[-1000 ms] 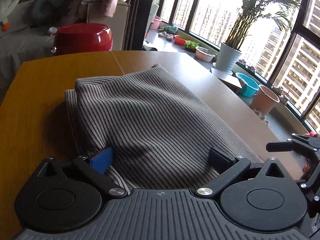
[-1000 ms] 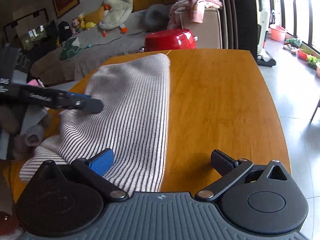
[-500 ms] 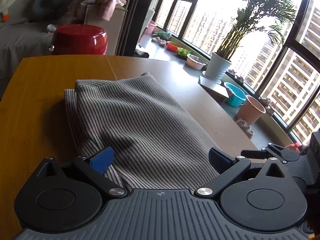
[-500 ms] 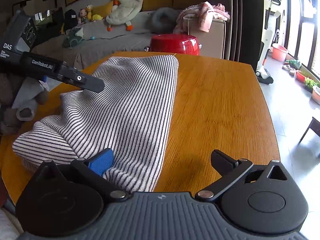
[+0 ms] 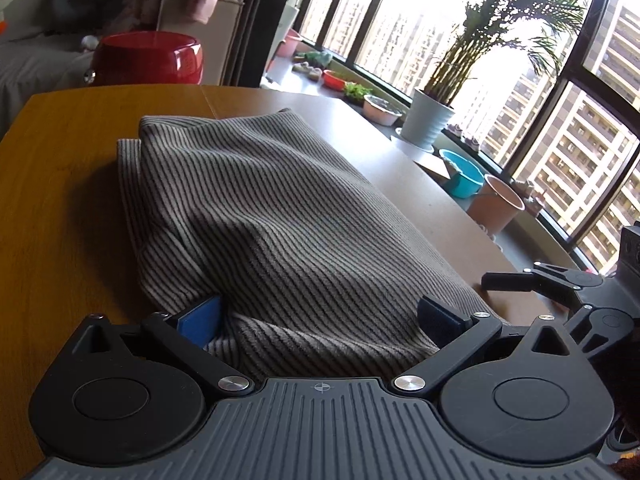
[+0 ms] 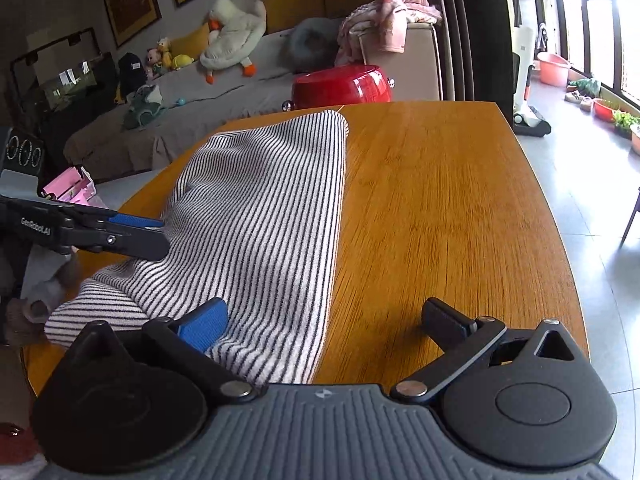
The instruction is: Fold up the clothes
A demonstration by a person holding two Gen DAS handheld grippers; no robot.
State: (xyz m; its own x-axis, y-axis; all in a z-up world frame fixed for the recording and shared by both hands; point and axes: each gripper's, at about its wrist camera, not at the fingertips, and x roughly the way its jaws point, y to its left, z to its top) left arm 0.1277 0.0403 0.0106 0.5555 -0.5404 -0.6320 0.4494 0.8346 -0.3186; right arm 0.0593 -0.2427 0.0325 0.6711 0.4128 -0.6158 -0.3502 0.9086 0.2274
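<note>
A black-and-white striped garment (image 5: 272, 216) lies folded lengthwise on the wooden table (image 5: 60, 168); it also shows in the right wrist view (image 6: 272, 216). My left gripper (image 5: 320, 312) is open, its fingers spread over the garment's near end, which bunches up between them. My right gripper (image 6: 324, 316) is open at the garment's other near corner; its blue left pad (image 6: 204, 324) rests on the cloth, its right finger (image 6: 448, 316) over bare wood. The left gripper appears from the side in the right wrist view (image 6: 136, 236), touching the cloth's left edge.
A red stool (image 6: 340, 86) stands behind the table's far edge. A sofa with plush toys (image 6: 232, 36) and a pile of pink clothes (image 6: 384, 20) lie beyond. Potted plant (image 5: 428, 120) and basins (image 5: 464, 174) line the window to the right.
Both grippers have lowered slightly toward the garment's near end and the cloth now bunches more between the left fingers. Both stay open.
</note>
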